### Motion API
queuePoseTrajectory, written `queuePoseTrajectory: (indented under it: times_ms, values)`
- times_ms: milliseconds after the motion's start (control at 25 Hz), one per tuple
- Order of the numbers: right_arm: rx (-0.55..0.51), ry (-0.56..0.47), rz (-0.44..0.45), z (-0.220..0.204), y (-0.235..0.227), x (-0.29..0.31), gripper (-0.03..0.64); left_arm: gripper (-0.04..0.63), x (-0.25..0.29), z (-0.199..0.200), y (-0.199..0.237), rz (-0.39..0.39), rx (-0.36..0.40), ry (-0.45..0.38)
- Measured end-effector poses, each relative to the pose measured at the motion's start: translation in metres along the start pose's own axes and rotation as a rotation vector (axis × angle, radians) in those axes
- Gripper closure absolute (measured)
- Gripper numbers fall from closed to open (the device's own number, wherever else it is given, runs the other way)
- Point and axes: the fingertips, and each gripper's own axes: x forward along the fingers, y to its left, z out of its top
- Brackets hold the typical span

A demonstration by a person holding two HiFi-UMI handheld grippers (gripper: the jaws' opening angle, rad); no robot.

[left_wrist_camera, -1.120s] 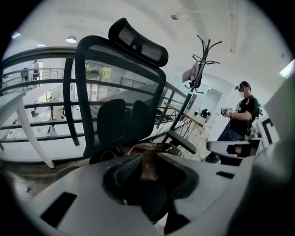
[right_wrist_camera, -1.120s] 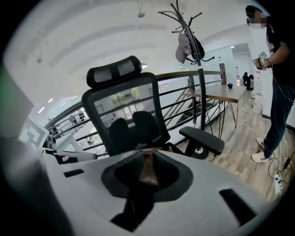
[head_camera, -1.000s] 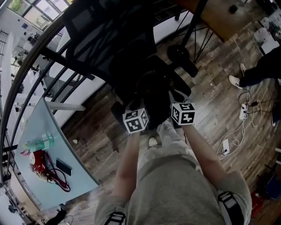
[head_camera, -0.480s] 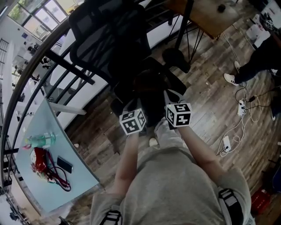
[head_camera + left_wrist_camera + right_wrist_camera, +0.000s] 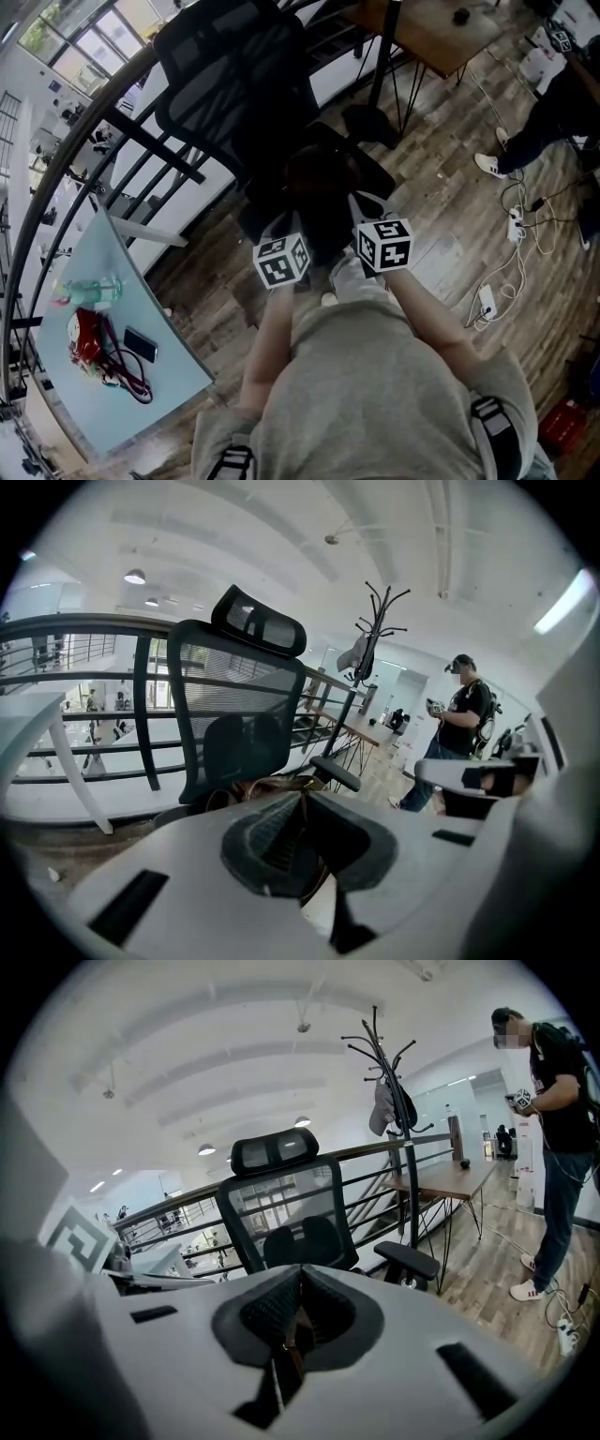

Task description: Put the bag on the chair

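A black mesh office chair [image 5: 234, 84] stands by the railing. A dark brown bag [image 5: 323, 192] lies over its seat, just in front of both grippers. My left gripper [image 5: 289, 230] is at the bag's left side and my right gripper [image 5: 368, 217] at its right. In the left gripper view the jaws [image 5: 302, 799] are shut, with a thin brown strap [image 5: 319, 885] running under them and the bag [image 5: 258, 787] just beyond. The right gripper [image 5: 300, 1274] is shut on a brown strap [image 5: 292, 1340], facing the chair's back [image 5: 281, 1194].
A pale blue table [image 5: 178, 361] at the left holds a bottle [image 5: 89, 289], a red object [image 5: 82, 339] and a phone [image 5: 141, 345]. A wooden desk [image 5: 441, 28], a coat rack [image 5: 389, 1101], a standing person [image 5: 558, 1119] and floor cables [image 5: 487, 302] lie right.
Both grippers stay at the bag over the seat, shifted only slightly left in the picture. The head view has swung a little, and the chair's back shows more fully.
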Motion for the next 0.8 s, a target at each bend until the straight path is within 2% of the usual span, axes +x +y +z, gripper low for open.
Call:
queuePoseTrajectory:
  times_ms: [800]
  values:
    - [-0.012, -0.023, 0.023, 0.004, 0.019, -0.012, 0.612, 0.578, -0.018, 0.001, 0.0, -0.026, 0.017, -0.006]
